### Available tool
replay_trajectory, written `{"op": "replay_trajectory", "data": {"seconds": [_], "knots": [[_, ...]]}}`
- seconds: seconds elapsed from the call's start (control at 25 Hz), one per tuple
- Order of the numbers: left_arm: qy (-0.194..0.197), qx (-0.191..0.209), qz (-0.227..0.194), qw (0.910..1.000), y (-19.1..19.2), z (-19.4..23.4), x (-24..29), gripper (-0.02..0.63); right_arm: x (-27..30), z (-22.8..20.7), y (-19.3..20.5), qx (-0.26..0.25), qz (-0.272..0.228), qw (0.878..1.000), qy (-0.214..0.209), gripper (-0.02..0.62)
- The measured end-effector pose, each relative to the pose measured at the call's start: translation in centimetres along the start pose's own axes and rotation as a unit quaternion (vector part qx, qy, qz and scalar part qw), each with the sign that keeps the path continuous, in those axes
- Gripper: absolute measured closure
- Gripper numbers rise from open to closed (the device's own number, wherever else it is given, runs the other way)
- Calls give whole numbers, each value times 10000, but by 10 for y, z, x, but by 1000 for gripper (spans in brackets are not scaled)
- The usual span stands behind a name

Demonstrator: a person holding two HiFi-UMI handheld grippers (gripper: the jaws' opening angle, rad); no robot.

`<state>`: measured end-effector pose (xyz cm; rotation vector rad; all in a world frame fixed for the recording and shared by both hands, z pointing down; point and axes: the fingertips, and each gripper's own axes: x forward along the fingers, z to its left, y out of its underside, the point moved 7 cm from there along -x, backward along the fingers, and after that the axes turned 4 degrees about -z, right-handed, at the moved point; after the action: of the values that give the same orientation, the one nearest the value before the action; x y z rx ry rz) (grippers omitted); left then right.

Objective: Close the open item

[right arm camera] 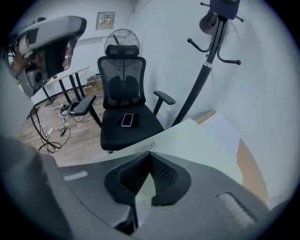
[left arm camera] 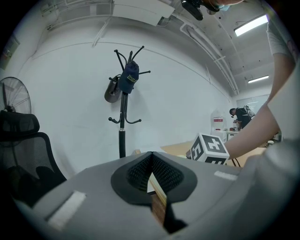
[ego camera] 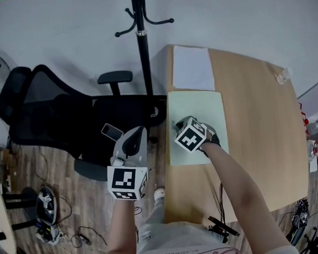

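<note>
Wood-topped bench [ego camera: 255,118] stands against a white wall and carries a pale green folder [ego camera: 196,108], which lies flat by its left edge. 1 white sheet [ego camera: 192,68] lies just beyond the folder. The right tool [right arm camera: 150,153] hovers over the folder's near left corner, its 2 jaws pressed together at the tips and holding nothing. The left tool [left arm camera: 151,153] hangs off the bench's left side above the floor, jaws likewise pressed together and empty. Close beside that edge stands a black coat stand [ego camera: 141,39]. Left of it is an office chair [ego camera: 56,114] with a phone [ego camera: 112,132] on its seat.
</note>
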<state>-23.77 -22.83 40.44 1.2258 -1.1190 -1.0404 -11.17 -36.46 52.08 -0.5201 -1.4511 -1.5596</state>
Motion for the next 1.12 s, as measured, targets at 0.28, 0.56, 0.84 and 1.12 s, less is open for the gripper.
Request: {"op": "replay_trajectory", "data": {"seconds": [0.28,0.56,0.84,1.12], "knots": [[-14,108,-31,9999,-6,-6,-13,591,-8,-3,-5,-77,-78,9998,168,594],[5,183,-142,9997,-14,-19,-25,591,-33,1,-3,43,-402,9983,425,594],[-48,205,-333,9992,-26,-28,-37,591,-59,11,-2,53,-651,9961,597,594],[-91,239,-525,9983,-40,-29,-45,591,-87,14,0,262,-921,9918,841,594]]}}
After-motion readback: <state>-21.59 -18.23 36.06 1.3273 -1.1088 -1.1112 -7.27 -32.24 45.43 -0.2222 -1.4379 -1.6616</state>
